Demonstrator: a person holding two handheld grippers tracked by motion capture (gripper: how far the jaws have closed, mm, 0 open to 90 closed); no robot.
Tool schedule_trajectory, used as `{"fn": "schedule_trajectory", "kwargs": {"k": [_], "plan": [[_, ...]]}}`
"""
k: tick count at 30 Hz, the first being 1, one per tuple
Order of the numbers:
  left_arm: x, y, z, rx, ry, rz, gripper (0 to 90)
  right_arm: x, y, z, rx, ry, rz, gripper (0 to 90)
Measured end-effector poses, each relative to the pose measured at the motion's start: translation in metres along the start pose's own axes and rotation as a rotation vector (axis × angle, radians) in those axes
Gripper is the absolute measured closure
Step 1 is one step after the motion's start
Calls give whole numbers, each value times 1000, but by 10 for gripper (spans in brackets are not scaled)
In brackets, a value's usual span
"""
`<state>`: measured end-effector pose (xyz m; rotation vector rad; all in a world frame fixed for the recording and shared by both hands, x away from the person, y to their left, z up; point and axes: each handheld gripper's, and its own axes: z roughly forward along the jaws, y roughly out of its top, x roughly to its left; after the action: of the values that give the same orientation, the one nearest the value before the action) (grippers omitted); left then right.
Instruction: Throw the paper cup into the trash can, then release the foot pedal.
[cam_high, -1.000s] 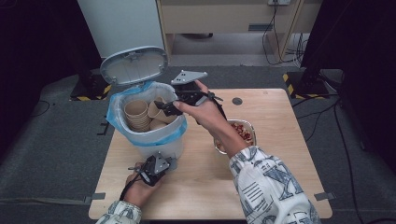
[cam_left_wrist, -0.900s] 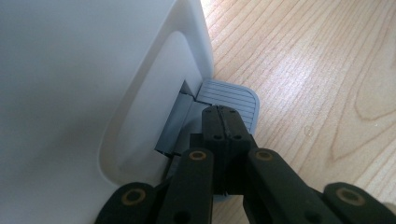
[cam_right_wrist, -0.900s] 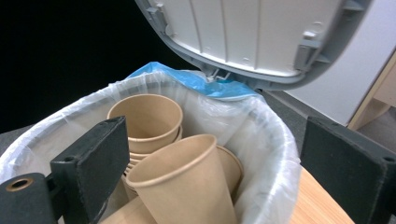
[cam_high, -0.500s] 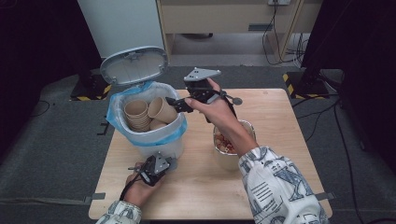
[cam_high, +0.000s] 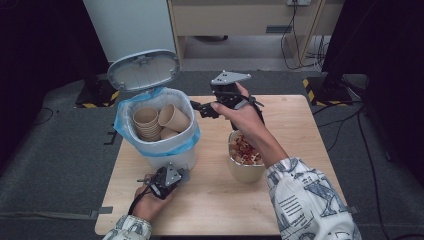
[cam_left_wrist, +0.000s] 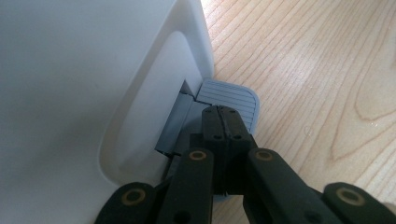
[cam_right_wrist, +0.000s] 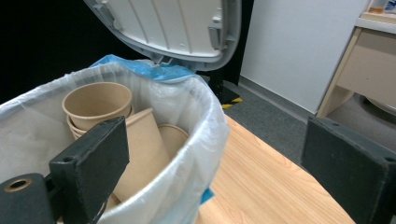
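One bin (cam_high: 165, 150), one food bowl (cam_high: 246, 167)

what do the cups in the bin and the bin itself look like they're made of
Cups: brown kraft paper by the look, matte, with rolled rims. Bin: smooth white plastic, probably, slightly glossy, with a grey ribbed pedal. Liner: thin translucent plastic film, wrinkled, blue at its edge.

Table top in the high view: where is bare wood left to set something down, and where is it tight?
Free: the right strip of the table beyond the food bowl, and the near edge between the left tool and the patterned sleeve. Tight: the left half, where the bin stands, and the gap between bin and bowl, under the right tool.
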<state>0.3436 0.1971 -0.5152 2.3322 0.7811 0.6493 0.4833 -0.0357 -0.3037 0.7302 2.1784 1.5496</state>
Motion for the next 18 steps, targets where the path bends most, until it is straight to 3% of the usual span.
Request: {"fn": "schedule_trajectory", "kwargs": {"k": [10,15,18], "plan": [[-1,0,-2,2,-4,-2,862,-30,-15,-31,-1,-68,25,80],[-6,1,-20,-64,-18,-17,783,-48,-25,-48,0,-111,49,80],[-5,-1,-25,-73,-20,-43,751,-60,-33,-59,6,-143,60,80]]}}
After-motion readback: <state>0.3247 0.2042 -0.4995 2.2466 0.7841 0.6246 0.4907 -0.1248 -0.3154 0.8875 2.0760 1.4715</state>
